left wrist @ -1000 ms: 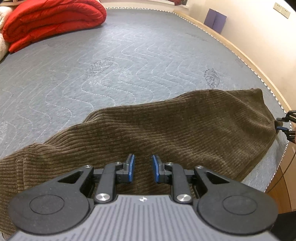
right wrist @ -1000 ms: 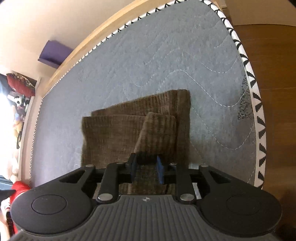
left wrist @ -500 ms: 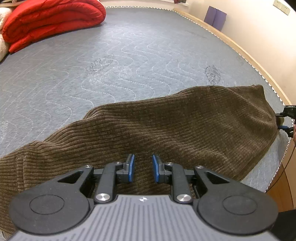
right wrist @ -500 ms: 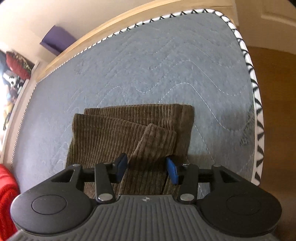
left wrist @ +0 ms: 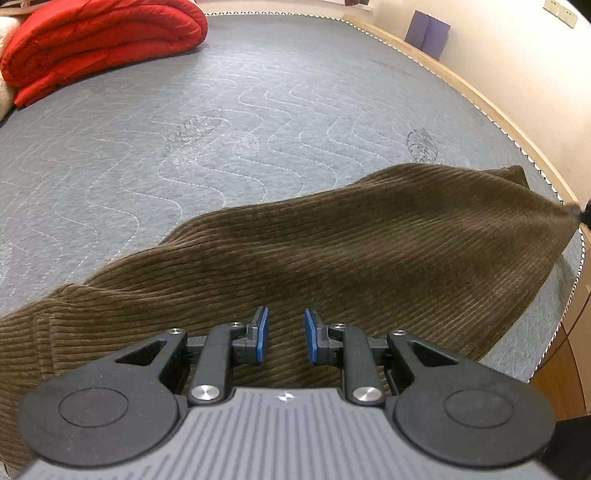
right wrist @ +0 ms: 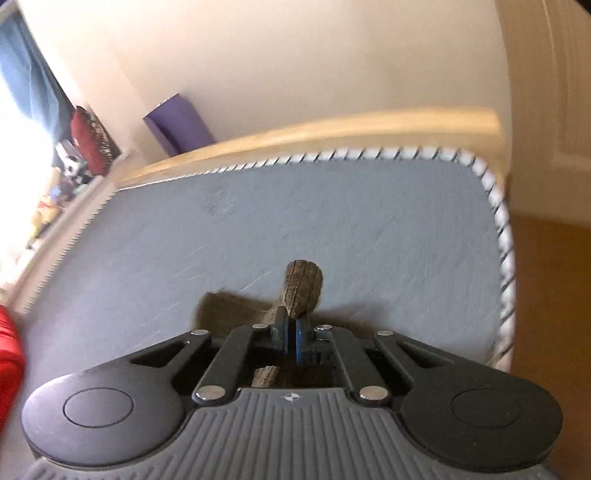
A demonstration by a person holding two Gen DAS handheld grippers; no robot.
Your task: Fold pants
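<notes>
Closest in the left wrist view is the left gripper (left wrist: 283, 334). Its blue jaws are a little way apart and hold nothing — they hang just over the brown pants (left wrist: 332, 258), the same as half a second ago. The pants lie on the gray bed (left wrist: 221, 122), stretched from the near left side out to the far right edge. Their far right end is now pulled up into a point, and it looks tighter and higher than it did a second ago. In the right wrist view, the right gripper (right wrist: 290, 334) has its jaws pressed tight together on a bunched bit of the pants (right wrist: 303, 284), and a little roll of brown cloth sticks out past them. Half a second ago these jaws were wide apart around the folded leg ends lying flat on the bed. Now they have pinched the cloth and lifted it, and the view has tipped up toward the wall, all blurry from moving fast. So the grab is done, and I think the next part is to carry this end over to the other end to fold the pants in half. Farther back sit a red blanket (left wrist: 99, 44) and a purple thing (left wrist: 426, 33) by the wall.
</notes>
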